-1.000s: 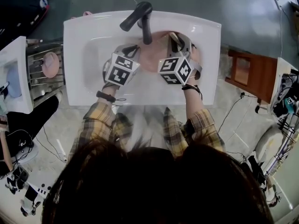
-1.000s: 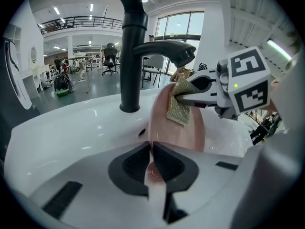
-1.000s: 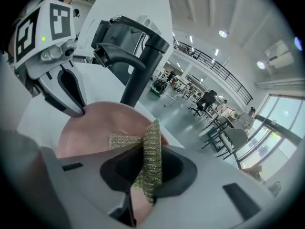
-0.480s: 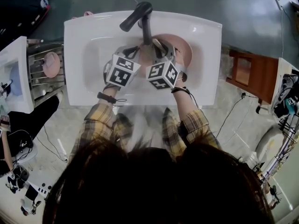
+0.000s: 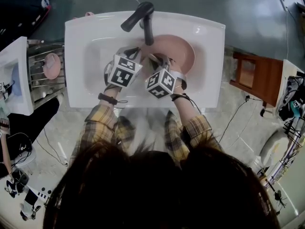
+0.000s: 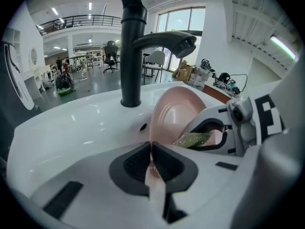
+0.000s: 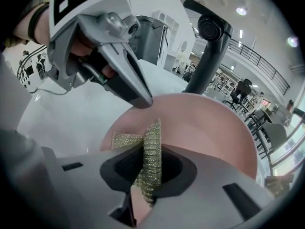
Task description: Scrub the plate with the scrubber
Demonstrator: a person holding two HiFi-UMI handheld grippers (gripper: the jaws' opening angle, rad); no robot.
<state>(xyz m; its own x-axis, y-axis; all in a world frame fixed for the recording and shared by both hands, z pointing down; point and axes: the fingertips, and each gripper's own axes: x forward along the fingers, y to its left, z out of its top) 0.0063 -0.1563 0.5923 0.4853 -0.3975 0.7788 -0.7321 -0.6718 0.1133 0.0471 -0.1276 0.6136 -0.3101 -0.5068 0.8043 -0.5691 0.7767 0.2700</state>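
A pink plate (image 5: pixel 183 51) stands tilted in the white sink (image 5: pixel 95 46), below the black faucet (image 5: pixel 143 18). My left gripper (image 6: pixel 151 149) is shut on the plate's rim (image 6: pixel 174 111) and holds it up on edge. In the jaws of my right gripper (image 7: pixel 148 154) sits a gold mesh scrubber (image 7: pixel 151 149), pressed against the plate's inner face (image 7: pixel 209 128) close to the left gripper's fingertips (image 7: pixel 138 98). From the left gripper view the scrubber (image 6: pixel 193 139) shows flat against the plate. In the head view both marker cubes sit side by side over the plate's left part.
A metal dish rack (image 5: pixel 45 75) holding a pink dish (image 5: pixel 51 65) stands left of the sink. A brown wooden stool (image 5: pixel 255 73) is to the right. The faucet spout hangs directly above the plate.
My right gripper has slid with the scrubber leftward and toward me across the plate, uncovering the plate's right side. The left gripper has kept its hold on the rim and barely moved.
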